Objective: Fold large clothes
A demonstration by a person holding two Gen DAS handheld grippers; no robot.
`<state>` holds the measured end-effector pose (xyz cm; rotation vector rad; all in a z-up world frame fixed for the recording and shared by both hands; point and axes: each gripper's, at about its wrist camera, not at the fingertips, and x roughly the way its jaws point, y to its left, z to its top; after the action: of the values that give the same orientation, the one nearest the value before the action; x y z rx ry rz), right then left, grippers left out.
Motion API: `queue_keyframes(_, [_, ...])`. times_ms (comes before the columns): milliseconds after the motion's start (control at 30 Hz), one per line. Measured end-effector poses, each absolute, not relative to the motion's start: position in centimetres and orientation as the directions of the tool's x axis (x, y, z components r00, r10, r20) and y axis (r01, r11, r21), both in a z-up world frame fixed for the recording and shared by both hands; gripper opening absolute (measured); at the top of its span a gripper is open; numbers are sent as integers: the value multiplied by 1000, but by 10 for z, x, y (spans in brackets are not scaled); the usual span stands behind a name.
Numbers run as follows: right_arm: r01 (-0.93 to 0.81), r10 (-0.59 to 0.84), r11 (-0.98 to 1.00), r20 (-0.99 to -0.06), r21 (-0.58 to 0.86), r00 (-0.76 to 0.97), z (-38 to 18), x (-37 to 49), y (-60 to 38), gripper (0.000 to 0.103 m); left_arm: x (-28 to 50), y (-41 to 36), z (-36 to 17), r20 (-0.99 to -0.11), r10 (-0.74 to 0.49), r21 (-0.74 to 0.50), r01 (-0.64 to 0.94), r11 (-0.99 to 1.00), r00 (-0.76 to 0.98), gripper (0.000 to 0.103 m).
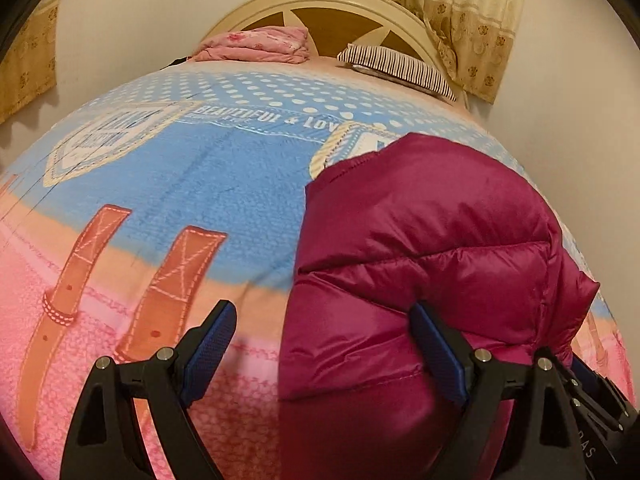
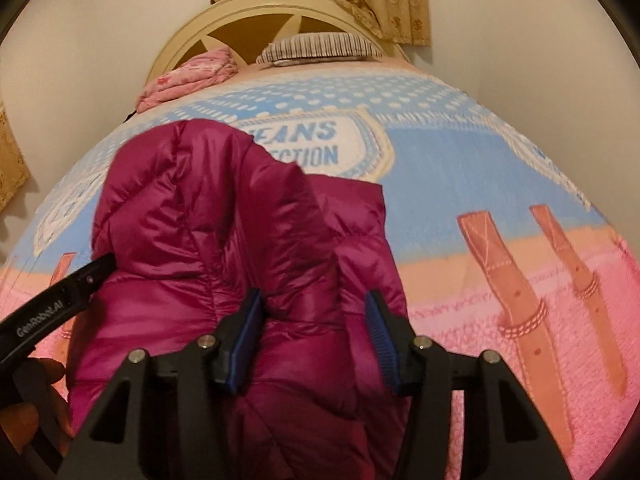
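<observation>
A magenta puffer jacket lies bunched on the bed, on the blue and pink printed cover. The right gripper is over the jacket with its jaws half spread and a puffy fold bulging between the blue pads, though I cannot tell if they pinch it. The left gripper hangs at the jacket's edge, jaws spread wide, nothing gripped. At the headboard sit a folded pink blanket and a striped pillow

A home bedroom: bed with headboard, pillow, curtains.
</observation>
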<state>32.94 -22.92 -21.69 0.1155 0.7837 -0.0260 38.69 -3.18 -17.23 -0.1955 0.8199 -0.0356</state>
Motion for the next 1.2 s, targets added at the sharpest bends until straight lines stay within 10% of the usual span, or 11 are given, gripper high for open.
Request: queue_keyframes(1200, [83, 67, 982, -726, 169, 684, -246, 342, -244, 64, 401, -36, -199, -768, -128, -207, -54, 977, 628, 95])
